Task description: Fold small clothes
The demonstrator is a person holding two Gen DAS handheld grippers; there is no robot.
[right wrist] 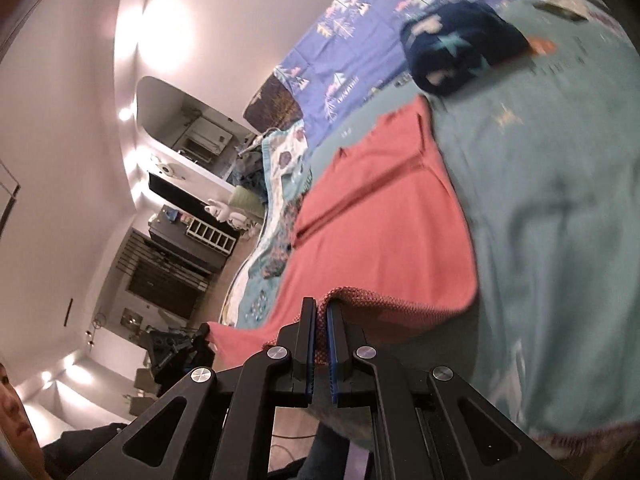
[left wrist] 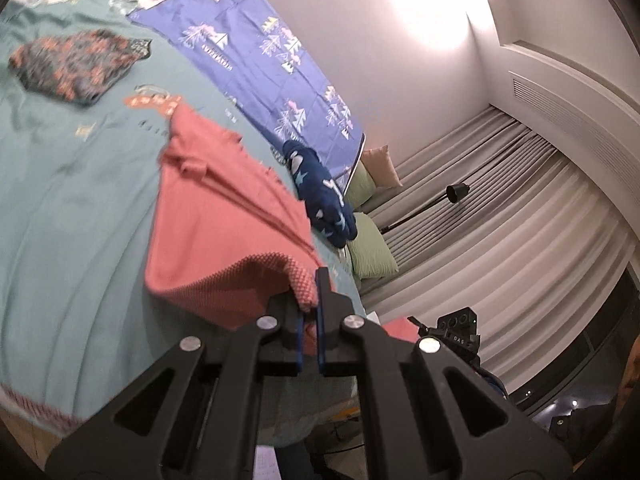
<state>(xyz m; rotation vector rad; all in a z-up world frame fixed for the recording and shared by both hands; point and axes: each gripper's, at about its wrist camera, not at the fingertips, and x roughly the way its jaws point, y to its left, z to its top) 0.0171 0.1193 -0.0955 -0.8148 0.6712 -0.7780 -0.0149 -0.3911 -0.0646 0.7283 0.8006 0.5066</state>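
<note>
With both jaws clamped tight, pink garment [left wrist: 224, 224] hem between.

Left wrist view: mounted just behind the black two-finger left gripper [left wrist: 310, 300], looking along it across a teal bedspread [left wrist: 72, 184], tilted, close over a salmon-pink knit garment [left wrist: 224, 232], toward grey curtains [left wrist: 500, 184] and a white wall. Right wrist view: set likewise behind the right gripper [right wrist: 322, 312], rolled the other way, facing a dark shelf unit [right wrist: 188, 248]. Shared by both: the pink garment [right wrist: 384, 216], the bedspread [right wrist: 552, 200], a navy star-patterned garment [left wrist: 320, 192] [right wrist: 460, 52] and a blue tree-print sheet [left wrist: 256, 48] [right wrist: 352, 40].
</note>
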